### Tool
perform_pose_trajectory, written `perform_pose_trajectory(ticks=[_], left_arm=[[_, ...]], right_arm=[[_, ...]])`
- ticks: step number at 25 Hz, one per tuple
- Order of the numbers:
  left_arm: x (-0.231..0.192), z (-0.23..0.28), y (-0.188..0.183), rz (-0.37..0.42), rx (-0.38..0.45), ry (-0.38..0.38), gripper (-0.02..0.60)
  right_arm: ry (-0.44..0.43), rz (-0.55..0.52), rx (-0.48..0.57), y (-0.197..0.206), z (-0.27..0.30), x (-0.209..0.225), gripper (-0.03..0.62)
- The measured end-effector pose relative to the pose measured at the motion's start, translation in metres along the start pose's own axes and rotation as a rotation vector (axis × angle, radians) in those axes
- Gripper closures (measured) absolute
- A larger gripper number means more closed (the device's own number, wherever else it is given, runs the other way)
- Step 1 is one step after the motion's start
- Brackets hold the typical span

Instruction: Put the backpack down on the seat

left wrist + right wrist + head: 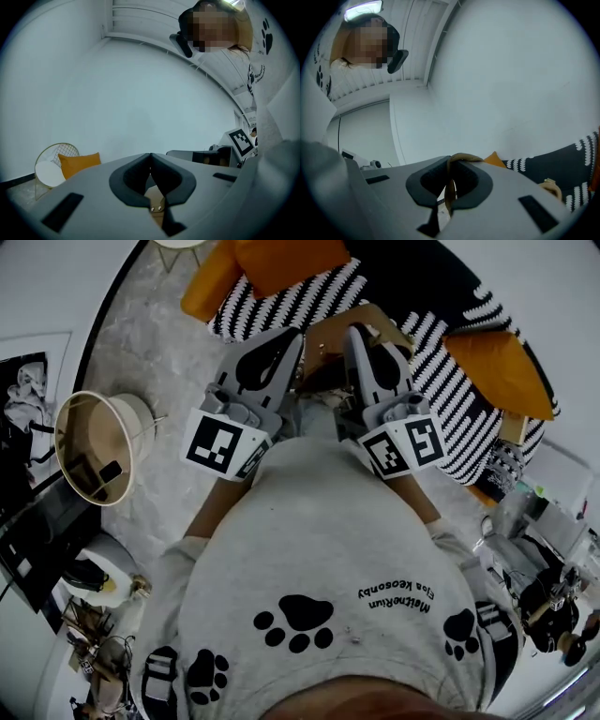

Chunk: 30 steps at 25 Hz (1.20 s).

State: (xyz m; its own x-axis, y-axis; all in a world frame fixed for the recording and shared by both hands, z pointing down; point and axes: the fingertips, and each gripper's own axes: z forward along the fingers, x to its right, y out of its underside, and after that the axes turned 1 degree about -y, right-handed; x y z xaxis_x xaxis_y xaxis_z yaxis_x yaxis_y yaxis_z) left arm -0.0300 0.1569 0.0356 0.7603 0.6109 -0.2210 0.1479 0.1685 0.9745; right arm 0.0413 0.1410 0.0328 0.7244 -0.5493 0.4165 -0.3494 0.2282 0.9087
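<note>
A tan backpack (325, 345) hangs between my two grippers, above the sofa seat covered by a black-and-white striped throw (291, 298). My left gripper (289, 337) is shut; in the left gripper view (150, 157) a tan strap piece with two rivets (157, 202) sits pinched low between its pads. My right gripper (356, 332) is shut on a tan strap (461, 157) that loops over the jaw tips in the right gripper view (451, 163). Most of the backpack is hidden behind the grippers.
Orange cushions (272, 263) (502, 371) lie on the sofa at back and right. A round cream shade-like tub (98, 446) stands on the floor at left. A wire chair with an orange cushion (77, 164) stands by the wall. Cluttered gear fills the right edge (548, 587).
</note>
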Motion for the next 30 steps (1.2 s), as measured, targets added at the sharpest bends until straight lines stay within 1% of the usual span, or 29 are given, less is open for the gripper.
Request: perform_pose_trajectory(ticks=[5,7,10,12,14,17,19,22,23,25,27,30], left_arm=[[-0.008,0.028,0.002,-0.003,-0.004,-0.041,0.563],[-0.008,0.039,0.006,-0.002,-0.007,-0.051,0.563],[-0.011,0.050,0.013,0.021,-0.020,-0.060,0.563],[-0.016,0.053,0.017,0.015,-0.027,-0.065,0.563],[-0.017,0.058,0.018,0.003,-0.029,-0.060,0.563],[-0.017,0.067,0.021,0.008,-0.035,-0.045,0.563],[-0.024,0.068,0.022,-0.004,-0.032,-0.044,0.563],[-0.034,0.072,0.023,0.003,-0.018,-0.041,0.563],[-0.036,0.074,0.028,0.004,-0.031,-0.041,0.563],[-0.038,0.081,0.034,-0.009,-0.045,-0.048,0.563],[-0.043,0.089,0.035,-0.030,-0.025,-0.051,0.563],[-0.055,0.099,0.045,-0.039,-0.029,-0.025,0.563]], right_arm=[[-0.028,0.022,-0.030,-0.003,0.016,0.029,0.559],[-0.042,0.027,-0.040,-0.002,0.020,0.040,0.559],[-0.062,0.027,-0.053,0.001,0.027,0.052,0.559],[-0.070,0.034,-0.059,0.003,0.034,0.056,0.559],[-0.074,0.042,-0.064,0.005,0.039,0.061,0.559],[-0.076,0.047,-0.072,0.009,0.044,0.069,0.559],[-0.076,0.048,-0.078,0.012,0.051,0.071,0.559],[-0.076,0.054,-0.091,0.019,0.060,0.074,0.559],[-0.076,0.058,-0.095,0.021,0.061,0.077,0.559],[-0.074,0.068,-0.105,0.027,0.062,0.083,0.559],[-0.069,0.076,-0.113,0.034,0.065,0.090,0.559],[-0.055,0.088,-0.124,0.046,0.078,0.099,0.559]])
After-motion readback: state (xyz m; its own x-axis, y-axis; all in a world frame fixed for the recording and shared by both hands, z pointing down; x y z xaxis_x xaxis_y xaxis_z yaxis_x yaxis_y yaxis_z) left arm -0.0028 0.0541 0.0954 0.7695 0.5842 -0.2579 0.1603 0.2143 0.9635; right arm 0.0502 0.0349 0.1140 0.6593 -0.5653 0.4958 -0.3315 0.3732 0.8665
